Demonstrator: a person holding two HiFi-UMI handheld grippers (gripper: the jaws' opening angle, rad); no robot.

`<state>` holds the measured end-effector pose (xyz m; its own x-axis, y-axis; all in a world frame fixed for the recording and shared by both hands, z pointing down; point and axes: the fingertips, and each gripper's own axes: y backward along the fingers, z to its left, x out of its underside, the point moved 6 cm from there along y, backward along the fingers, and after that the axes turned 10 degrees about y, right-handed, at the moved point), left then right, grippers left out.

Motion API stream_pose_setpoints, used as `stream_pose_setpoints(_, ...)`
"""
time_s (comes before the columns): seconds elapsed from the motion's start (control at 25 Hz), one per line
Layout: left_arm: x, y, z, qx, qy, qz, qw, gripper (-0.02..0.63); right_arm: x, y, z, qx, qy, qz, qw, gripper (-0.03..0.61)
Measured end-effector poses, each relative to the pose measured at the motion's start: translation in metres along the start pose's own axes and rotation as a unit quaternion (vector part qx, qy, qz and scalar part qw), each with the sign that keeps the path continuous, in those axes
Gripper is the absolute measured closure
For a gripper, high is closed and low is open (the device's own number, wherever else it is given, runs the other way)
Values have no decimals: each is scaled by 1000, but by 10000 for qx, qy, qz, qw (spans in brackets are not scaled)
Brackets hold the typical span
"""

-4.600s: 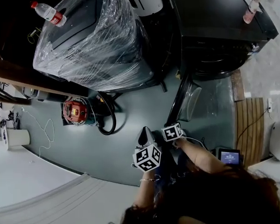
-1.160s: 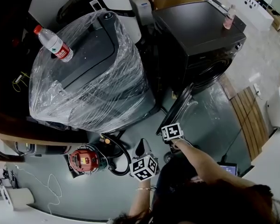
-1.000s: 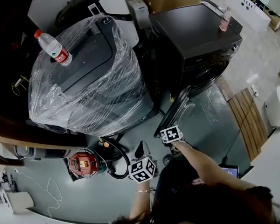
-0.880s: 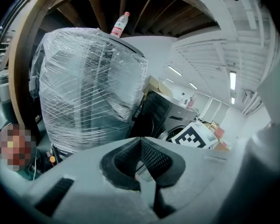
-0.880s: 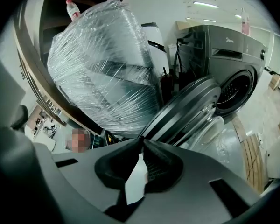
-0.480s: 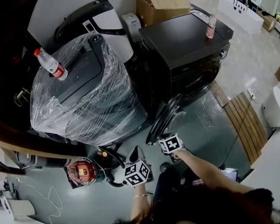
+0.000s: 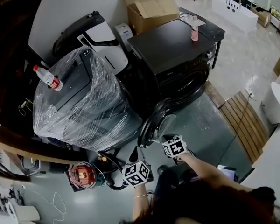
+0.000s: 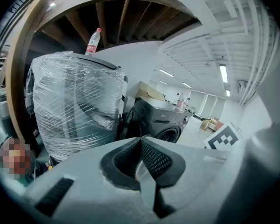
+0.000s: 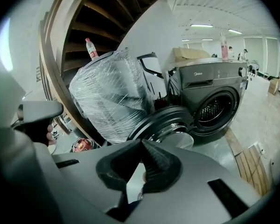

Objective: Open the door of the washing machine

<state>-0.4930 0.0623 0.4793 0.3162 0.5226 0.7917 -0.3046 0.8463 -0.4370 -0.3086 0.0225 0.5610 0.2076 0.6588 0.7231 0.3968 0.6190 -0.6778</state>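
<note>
The black front-loading washing machine [image 7: 177, 55] stands at the centre right, and its round door [image 7: 154, 122] hangs wide open, swung out to the left. In the right gripper view the open door [image 9: 163, 122] sits left of the bare drum opening [image 9: 216, 107]. My left gripper [image 7: 133, 154] is low in the head view, short of the door, and shut on nothing [image 8: 140, 138]. My right gripper [image 7: 165, 138] hangs just below the door's lower edge, apart from it, also shut and empty [image 9: 141, 141].
A plastic-wrapped appliance [image 7: 84, 101] with a water bottle [image 7: 47, 77] on top stands left of the washer. A red machine with a hose [image 7: 84, 175] lies on the floor. A pink bottle [image 7: 194, 28] stands on the washer, a cardboard box [image 7: 149, 8] behind, a wooden slatted mat [image 7: 240, 118] at right.
The head view has pulled back and tilted up, so the washer and wrapped appliance sit farther off. The door stays open. Both grippers stay shut and low, near the door's lower edge.
</note>
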Motion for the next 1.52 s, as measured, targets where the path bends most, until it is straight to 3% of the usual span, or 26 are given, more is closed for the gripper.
stream_pose_setpoints(0.36, 10, 22, -72, 240, -271, -263, 9990, 600, 0, 86, -38, 269, 312, -732, 9965, 578)
stream_pose_setpoints(0.68, 26, 50, -128, 308, -301, -443, 9981, 600, 7, 151, -51, 319, 918, -1275, 9871, 578)
stream_pose_setpoints(0.92, 33, 69, -168, 401, -429, -530, 9969, 600, 8, 194, -64, 443, 935, -1594, 9818, 578)
stream_pose_setpoints(1.52, -3, 72, -217, 1406, -1116, -578, 9821, 600, -30, 252, -51, 1050, 1151, -2555, 9542, 580)
